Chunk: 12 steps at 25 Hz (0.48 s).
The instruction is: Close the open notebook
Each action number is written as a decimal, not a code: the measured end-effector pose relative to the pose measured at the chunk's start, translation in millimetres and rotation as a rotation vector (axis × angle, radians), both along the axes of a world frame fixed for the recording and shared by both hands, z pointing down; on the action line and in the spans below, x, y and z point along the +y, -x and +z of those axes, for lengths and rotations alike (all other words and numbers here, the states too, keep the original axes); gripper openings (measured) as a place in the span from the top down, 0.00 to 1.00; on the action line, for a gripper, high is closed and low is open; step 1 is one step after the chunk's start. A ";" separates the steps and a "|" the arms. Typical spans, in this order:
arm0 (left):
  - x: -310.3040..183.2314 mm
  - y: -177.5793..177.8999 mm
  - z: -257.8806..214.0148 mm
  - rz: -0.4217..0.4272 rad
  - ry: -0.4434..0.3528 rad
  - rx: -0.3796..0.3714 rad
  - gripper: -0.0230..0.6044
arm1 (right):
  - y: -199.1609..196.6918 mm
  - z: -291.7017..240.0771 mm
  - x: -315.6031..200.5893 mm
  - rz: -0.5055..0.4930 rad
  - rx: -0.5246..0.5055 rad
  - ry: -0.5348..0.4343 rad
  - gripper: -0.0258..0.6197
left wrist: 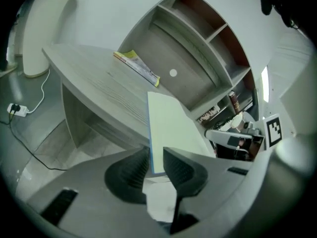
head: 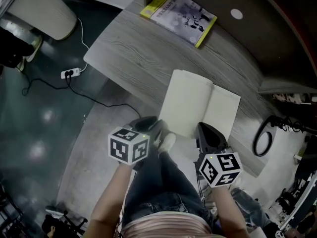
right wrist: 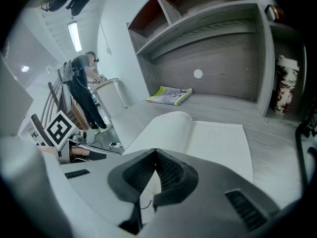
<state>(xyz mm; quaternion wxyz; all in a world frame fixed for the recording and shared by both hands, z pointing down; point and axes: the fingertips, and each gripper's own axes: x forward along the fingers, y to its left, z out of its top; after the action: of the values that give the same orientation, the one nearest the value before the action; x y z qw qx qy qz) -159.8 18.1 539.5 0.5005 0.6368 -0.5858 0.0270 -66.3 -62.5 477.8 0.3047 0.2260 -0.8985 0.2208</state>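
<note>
Bare desk (head: 133,53) between notebook (head: 198,103) and yellow book (head: 178,15), shelf unit (head: 277,38) walling the far side

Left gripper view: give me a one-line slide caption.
Left gripper, jaws apart, straddles the blue-trimmed edge of the open notebook at the front of the grey desk.

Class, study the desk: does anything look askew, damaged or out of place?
The open notebook overhangs the desk's near edge, its left pages bulging up. The overhanging edge sits between the left hand-held gripper's jaws. No spill or damage shows.
</note>
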 end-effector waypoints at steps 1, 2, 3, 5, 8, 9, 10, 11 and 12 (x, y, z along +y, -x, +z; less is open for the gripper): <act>-0.2 -0.3 1.1 0.007 0.004 0.005 0.85 | 0.2 0.4 -0.3 0.001 0.001 0.001 0.95; -0.3 -0.4 2.0 0.014 0.009 0.009 0.85 | 0.5 0.8 -0.6 0.002 0.001 0.001 0.95; -0.4 -0.5 2.8 0.021 0.014 0.013 0.85 | 0.8 1.0 -1.0 0.003 0.002 0.002 0.95; -1.1 -0.8 3.8 0.036 0.026 0.024 0.85 | 1.4 0.8 -2.2 0.005 0.004 0.002 0.95; -2.5 -0.7 4.7 0.054 0.044 0.050 0.85 | 2.9 0.2 -4.4 0.010 0.004 0.002 0.95; -3.0 -0.4 4.9 0.061 0.050 0.061 0.85 | 3.4 0.3 -5.0 0.010 0.004 0.003 0.95; -3.4 -0.2 5.0 0.069 0.056 0.072 0.85 | 3.8 0.4 -5.2 0.011 0.005 0.004 0.95; -3.3 -0.1 4.9 0.075 0.062 0.081 0.85 | 3.9 0.5 -5.1 0.012 0.006 0.006 0.95; -2.8 -0.1 4.8 0.080 0.067 0.087 0.85 | 3.8 0.5 -4.6 0.012 0.008 0.007 0.95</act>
<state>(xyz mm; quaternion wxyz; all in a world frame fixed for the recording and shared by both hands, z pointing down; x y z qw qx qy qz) -159.6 15.2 544.2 0.5451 0.6433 -0.5362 0.0390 -70.0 -67.0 478.3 0.3076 0.2313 -0.8951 0.2250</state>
